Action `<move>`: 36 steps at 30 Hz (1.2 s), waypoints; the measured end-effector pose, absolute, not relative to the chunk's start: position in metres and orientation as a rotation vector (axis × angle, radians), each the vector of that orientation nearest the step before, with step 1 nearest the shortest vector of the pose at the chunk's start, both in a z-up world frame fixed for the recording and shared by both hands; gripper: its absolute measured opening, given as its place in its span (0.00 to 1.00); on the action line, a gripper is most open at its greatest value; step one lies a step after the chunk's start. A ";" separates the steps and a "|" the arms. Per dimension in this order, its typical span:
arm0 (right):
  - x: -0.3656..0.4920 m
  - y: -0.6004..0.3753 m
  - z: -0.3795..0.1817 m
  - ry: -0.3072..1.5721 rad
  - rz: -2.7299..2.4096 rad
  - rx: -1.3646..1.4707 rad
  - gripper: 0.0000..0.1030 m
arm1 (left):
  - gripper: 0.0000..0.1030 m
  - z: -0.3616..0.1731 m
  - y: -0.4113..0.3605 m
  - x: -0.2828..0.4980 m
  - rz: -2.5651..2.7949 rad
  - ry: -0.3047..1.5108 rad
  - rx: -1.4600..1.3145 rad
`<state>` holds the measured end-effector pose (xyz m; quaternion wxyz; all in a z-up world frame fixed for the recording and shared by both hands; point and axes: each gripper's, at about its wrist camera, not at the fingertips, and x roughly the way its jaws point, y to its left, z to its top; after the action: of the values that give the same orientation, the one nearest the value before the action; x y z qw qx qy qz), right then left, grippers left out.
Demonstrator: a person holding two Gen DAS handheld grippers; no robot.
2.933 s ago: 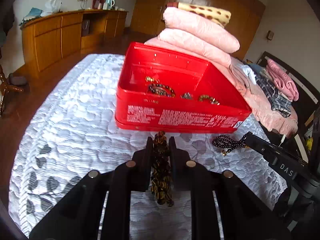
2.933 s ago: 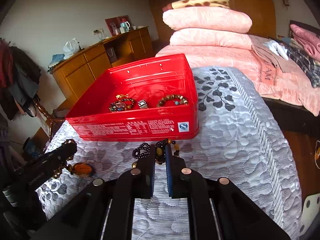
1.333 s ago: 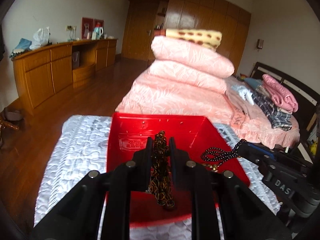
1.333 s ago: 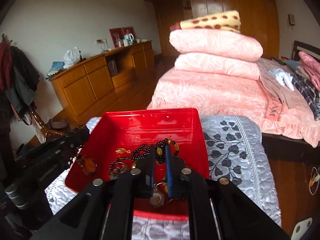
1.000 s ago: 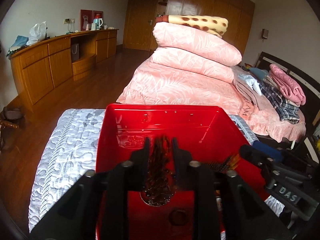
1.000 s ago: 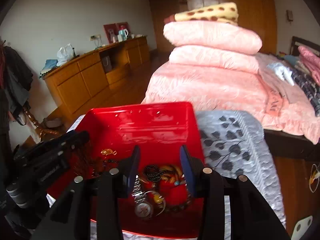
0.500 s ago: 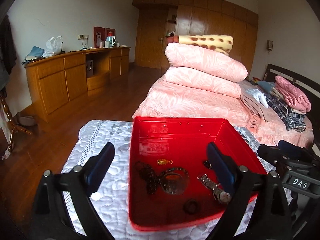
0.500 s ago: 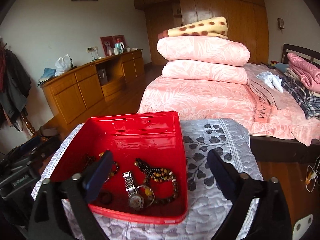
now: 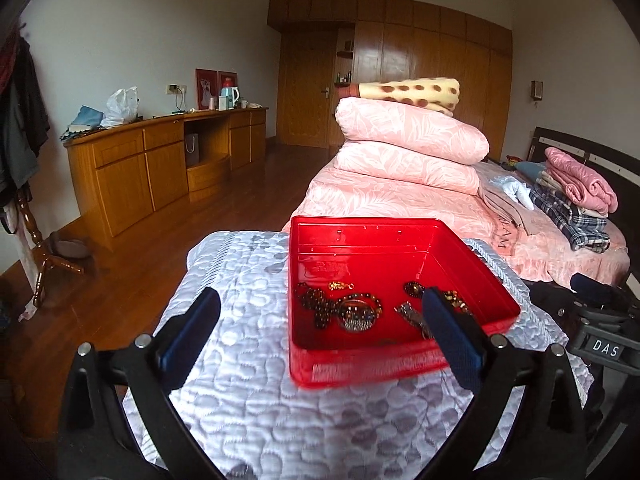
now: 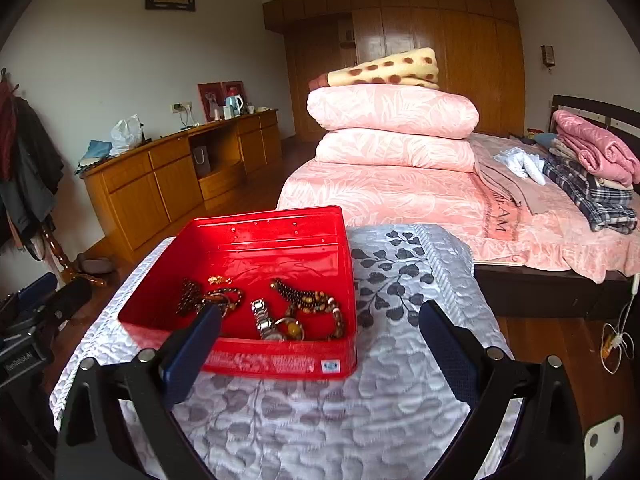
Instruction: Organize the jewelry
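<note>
My left gripper (image 9: 320,312) no longer pinches the brown beaded strand (image 9: 316,306); it now lies in the red box (image 9: 400,368), left of the middle. My right gripper (image 10: 318,320) has let go of its dark bead string (image 10: 308,298), which rests in the box beside the watch (image 10: 264,320). Both jaws have just been opening and now stand wide and empty, farther back from the box.
</note>
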<state>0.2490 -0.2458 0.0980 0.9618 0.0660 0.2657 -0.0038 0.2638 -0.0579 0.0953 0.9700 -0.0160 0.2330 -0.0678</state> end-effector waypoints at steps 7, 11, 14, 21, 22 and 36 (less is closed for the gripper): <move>0.217 -0.239 0.107 0.497 -0.012 0.113 0.94 | 0.95 0.104 -0.056 0.229 -0.138 0.430 -0.022; 0.202 -0.236 0.115 0.462 -0.003 0.104 0.94 | 0.95 0.112 -0.055 0.214 -0.136 0.394 -0.021; 0.194 -0.233 0.120 0.444 0.005 0.101 0.94 | 0.95 0.119 -0.055 0.203 -0.134 0.367 -0.018; 0.177 -0.232 0.132 0.395 0.006 0.095 0.94 | 0.95 0.133 -0.050 0.182 -0.121 0.308 -0.011; 0.174 -0.232 0.134 0.389 0.004 0.094 0.94 | 0.95 0.135 -0.049 0.178 -0.116 0.298 -0.008; 0.139 -0.231 0.158 0.295 0.009 0.075 0.94 | 0.95 0.151 -0.044 0.140 -0.097 0.203 0.042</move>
<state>0.1391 -0.2308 0.1581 0.9884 0.0375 0.1470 0.0046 0.1398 -0.0435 0.1507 0.9935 0.0210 0.1011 -0.0485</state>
